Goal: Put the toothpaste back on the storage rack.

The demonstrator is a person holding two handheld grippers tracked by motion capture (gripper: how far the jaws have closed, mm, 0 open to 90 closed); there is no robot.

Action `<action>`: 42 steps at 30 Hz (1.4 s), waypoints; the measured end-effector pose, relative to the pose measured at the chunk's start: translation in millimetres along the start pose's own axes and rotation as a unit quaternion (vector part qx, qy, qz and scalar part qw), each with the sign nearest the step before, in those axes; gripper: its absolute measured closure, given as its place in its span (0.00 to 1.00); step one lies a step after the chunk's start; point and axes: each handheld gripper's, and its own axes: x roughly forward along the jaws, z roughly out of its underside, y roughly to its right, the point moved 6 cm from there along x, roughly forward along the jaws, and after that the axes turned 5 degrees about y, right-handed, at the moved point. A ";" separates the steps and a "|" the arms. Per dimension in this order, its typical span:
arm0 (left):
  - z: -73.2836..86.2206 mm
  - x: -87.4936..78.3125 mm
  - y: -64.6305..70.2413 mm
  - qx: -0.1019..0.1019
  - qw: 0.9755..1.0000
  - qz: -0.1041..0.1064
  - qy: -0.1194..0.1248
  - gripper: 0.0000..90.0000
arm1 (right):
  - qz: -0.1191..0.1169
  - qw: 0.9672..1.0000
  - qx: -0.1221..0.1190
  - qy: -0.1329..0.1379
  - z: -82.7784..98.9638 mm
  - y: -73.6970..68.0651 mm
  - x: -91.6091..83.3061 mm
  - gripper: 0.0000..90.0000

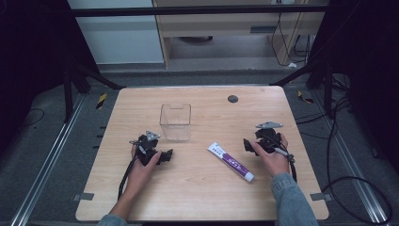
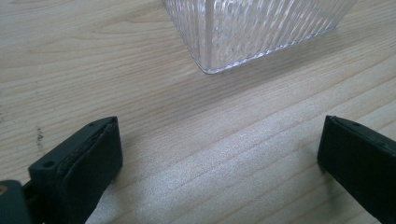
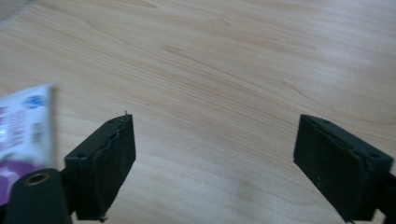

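A white and purple tube (image 1: 230, 162) lies flat on the wooden table (image 1: 202, 197), between the two hands. A clear ribbed plastic box (image 1: 175, 122) stands upright behind the left hand. My left gripper (image 1: 166, 156) rests low over the table in front of the box, open, with bare wood between its jaws; a box corner (image 2: 210, 65) shows just ahead of it. My right gripper (image 1: 247, 145) sits right of the tube, open and holding nothing. The tube's flat end (image 3: 25, 121) lies just left of that gripper's left jaw.
A small dark round disc (image 1: 232, 99) sits in the table top near the far edge. Cables (image 1: 339, 183) trail on the floor at the right, and dark stand legs flank the table's far corners.
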 end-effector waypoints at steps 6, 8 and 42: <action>0.1 -0.1 0.1 0.000 1.000 0.000 0.000 0.00 | -0.058 0.998 -0.038 -0.010 -7.4 -30.1 -32.4 0.26; 0.0 0.0 0.1 0.000 1.000 0.000 0.000 0.00 | -0.064 0.996 -0.053 -0.015 -10.4 -36.6 -38.7 0.29; -0.4 0.5 0.1 -0.001 1.000 0.000 0.001 0.00 | -0.154 0.964 -0.138 -0.167 7.6 -102.5 1.9 0.51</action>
